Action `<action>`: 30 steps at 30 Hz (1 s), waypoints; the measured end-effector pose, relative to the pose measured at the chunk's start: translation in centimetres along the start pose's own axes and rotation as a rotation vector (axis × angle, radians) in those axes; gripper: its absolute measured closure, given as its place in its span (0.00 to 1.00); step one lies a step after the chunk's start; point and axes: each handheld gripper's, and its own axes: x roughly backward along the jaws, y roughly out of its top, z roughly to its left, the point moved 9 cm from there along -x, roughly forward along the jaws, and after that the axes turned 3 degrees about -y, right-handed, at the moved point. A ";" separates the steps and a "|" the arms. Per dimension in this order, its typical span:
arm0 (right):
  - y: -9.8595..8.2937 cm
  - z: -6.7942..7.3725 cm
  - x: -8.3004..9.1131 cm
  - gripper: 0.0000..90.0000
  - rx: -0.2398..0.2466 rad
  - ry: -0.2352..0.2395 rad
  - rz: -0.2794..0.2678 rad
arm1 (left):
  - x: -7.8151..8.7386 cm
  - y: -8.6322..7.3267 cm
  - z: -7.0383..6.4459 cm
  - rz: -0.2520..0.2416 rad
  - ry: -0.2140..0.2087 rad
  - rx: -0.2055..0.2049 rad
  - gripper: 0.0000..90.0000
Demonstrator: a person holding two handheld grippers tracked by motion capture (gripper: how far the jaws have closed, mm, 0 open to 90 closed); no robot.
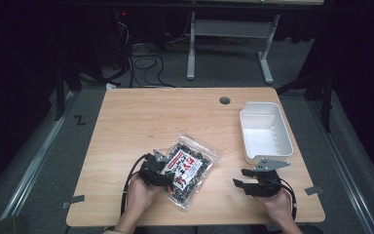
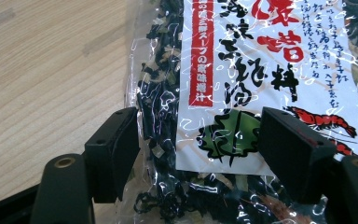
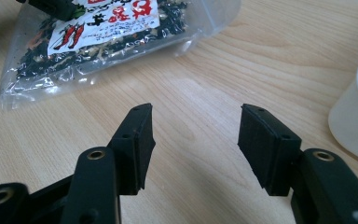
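Clear bag of dried seaweed mix (image 1: 189,170) flat on the bench (image 1: 141,117), lower centre of the high view. Left hand-held gripper (image 2: 198,140) at the bag's lower left end, jaws apart on either side of it, not closed. Right hand-held gripper (image 3: 193,140) lower right, jaws spread over bare wood. White tub (image 1: 265,131) at right edge.

A wooden table (image 1: 141,112) carries a seaweed packet (image 1: 191,168) and a seemingly empty white bin (image 1: 265,131).
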 end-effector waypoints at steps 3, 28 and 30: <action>0.3 0.2 -0.1 0.46 0.017 -0.015 0.006 | 0.0 -0.1 -0.2 0.002 -0.009 -0.011 0.33; 8.1 -1.2 -4.2 0.43 -0.015 -0.055 0.062 | -0.1 0.0 -0.7 -0.001 -0.035 -0.037 0.34; 8.7 -1.6 -5.0 0.43 -0.029 -0.065 0.083 | -0.1 0.0 -0.8 -0.002 -0.035 -0.036 0.34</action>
